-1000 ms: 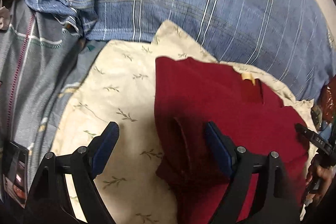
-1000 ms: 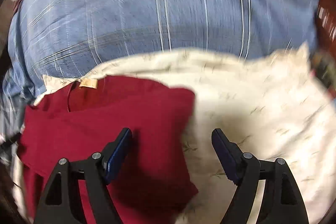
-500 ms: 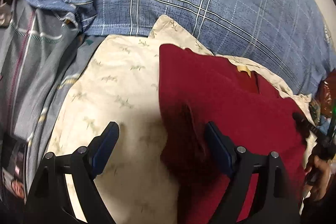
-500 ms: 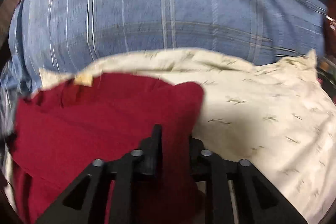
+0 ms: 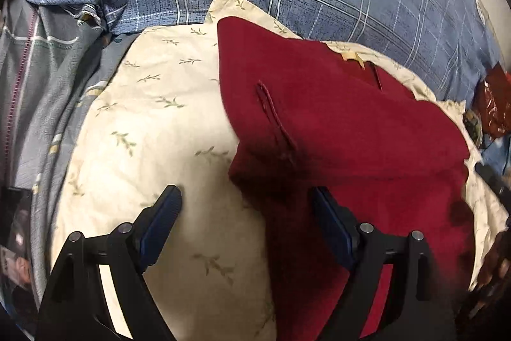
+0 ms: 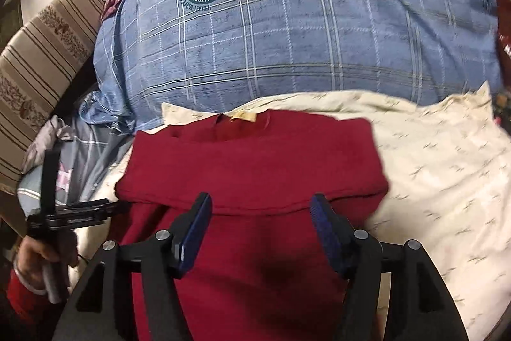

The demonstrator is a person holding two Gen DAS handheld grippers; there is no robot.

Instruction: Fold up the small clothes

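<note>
Mid-fold: red garment doubled over; both grippers, left gripper and right gripper, fingers apart, empty. Next: grab hem, fold again.

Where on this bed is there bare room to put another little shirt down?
Two bare patches of the cream leaf-print sheet: one right of the red garment, below the blue plaid pillow; one left of it, bordered by grey striped bedding. Crowded: the middle, under the garment, and the far right edge, with dark red clutter.
</note>
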